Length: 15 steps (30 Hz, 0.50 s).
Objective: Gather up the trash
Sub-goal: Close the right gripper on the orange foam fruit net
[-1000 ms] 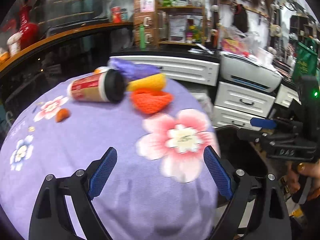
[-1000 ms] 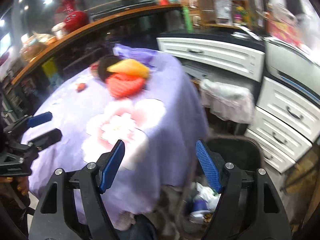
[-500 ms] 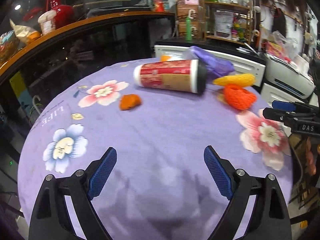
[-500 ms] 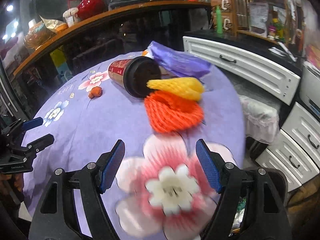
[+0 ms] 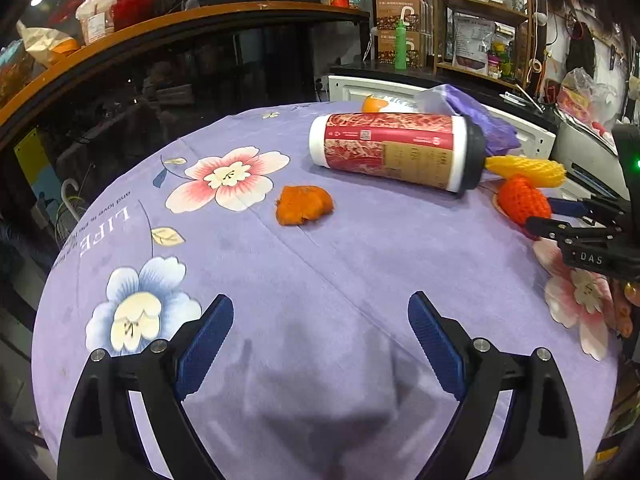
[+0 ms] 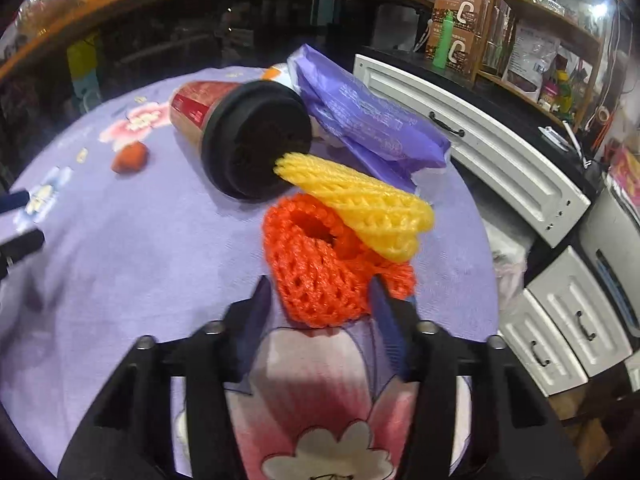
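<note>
Counter [image 5: 360,264]: round, covered in a purple cloth printed with flowers.

Left gripper [image 5: 320,320]: fingers spread wide, holding nothing, above the near part of the cloth.

Right gripper [image 6: 320,300]: fingers partly closed on either side of the near end of the orange foam net [image 6: 320,272]; whether they press it cannot be told. In the left view it shows at the right edge, tips beside that net.

Orange foam net: on the right part of the counter, its far edge under the yellow foam net [image 6: 360,204].

Yellow foam net: lies across the orange one, its tip touching the black lid of the paper cup [image 5: 396,152].

Paper cup: red and tan, on its side, lid toward the nets.

Purple plastic bag [image 6: 368,124]: behind cup and nets, at the far edge.

Orange peel [image 5: 304,210]: alone on the cloth, near side of the cup, apart from it.
</note>
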Motion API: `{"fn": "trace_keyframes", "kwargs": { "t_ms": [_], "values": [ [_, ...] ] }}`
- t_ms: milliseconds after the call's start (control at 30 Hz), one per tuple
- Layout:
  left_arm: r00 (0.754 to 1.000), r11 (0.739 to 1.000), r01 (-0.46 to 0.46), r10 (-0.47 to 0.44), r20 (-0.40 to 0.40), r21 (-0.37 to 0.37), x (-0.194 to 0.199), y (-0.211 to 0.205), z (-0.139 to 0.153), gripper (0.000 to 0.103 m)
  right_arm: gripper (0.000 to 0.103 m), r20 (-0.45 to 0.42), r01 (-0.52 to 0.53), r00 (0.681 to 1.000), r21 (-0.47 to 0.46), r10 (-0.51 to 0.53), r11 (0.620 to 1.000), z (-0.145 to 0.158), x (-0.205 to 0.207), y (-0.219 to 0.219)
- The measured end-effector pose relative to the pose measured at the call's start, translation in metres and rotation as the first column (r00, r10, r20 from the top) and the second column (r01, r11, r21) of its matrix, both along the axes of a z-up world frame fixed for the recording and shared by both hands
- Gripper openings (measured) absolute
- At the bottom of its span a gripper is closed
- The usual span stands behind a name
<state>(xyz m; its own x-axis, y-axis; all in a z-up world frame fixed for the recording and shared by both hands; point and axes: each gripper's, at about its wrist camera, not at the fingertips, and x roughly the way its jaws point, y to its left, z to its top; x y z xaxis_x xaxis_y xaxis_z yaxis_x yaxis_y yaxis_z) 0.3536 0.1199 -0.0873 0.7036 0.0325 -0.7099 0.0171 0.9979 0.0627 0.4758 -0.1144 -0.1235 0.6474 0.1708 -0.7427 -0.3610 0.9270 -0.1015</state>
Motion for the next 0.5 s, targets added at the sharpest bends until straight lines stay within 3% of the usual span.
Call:
{"fn": "trace_keyframes", "kwargs": {
  "t_ms": [133,333,500],
  "values": [
    [1.000,1.000,-0.012,0.011,-0.018,-0.017,0.024,0.011,-0.002,0.088,0.023,0.009,0.008,1.000,-0.004,-0.008,1.000,0.002,0.000,-0.007],
    [0.997,0.998,-0.059,0.059,-0.048,0.002,0.071,0.019,-0.010,0.087,0.019,-0.002,-0.036,0.999,0.062,0.036,0.997,0.011,-0.010,-0.014],
    [0.995,0.997,-0.071,0.071,-0.072,0.006,0.101,0.018,-0.016,0.078,0.018,-0.014,-0.084,0.996,0.129,0.087,0.988,0.019,-0.029,-0.020]
  ]
}}
